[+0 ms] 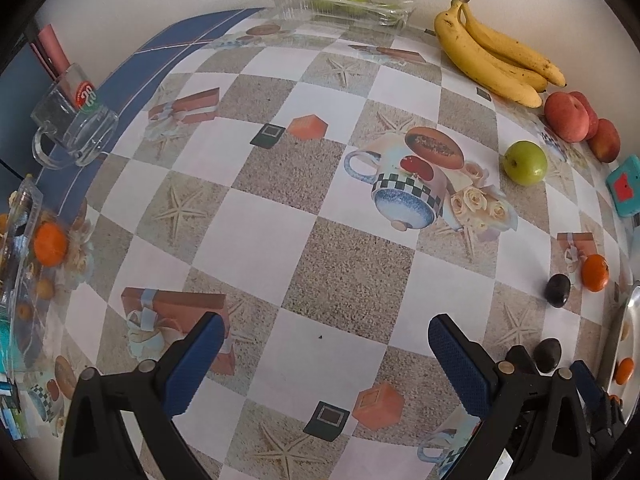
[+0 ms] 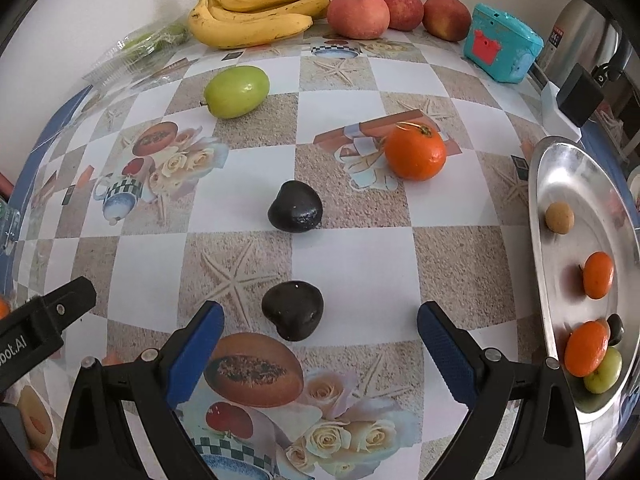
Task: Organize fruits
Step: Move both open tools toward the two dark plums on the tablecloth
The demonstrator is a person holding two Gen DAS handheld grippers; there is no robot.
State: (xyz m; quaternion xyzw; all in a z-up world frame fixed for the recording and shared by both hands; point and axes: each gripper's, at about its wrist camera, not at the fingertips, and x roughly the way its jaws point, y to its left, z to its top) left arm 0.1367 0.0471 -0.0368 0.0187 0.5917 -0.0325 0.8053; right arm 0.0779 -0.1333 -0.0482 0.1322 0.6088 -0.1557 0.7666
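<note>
Checkered worktop (image 2: 352,264) under your tongs, right tongs (image 2: 320,328) spread wide around nearer dark plum (image 2: 293,315), left tongs (image 1: 326,340) gaped, empty.

The table (image 2: 352,264) is covered by a checked oilcloth printed with starfish, cups and roses. Along the wall a bunch of bananas (image 2: 256,12), three peaches (image 2: 358,14), a turquoise toy box (image 2: 502,48) and a clear plastic tray of green fruit (image 1: 344,6) are set, while a green plum (image 2: 236,92), a tangerine (image 2: 416,154) and two dark plums (image 2: 295,207) (image 2: 293,310) are scattered well apart in the open middle. A steel platter (image 2: 560,184) holding small fruit is placed at the right edge, and a glass mug (image 1: 76,128) and a clear container (image 1: 24,264) are seen at the left.
</note>
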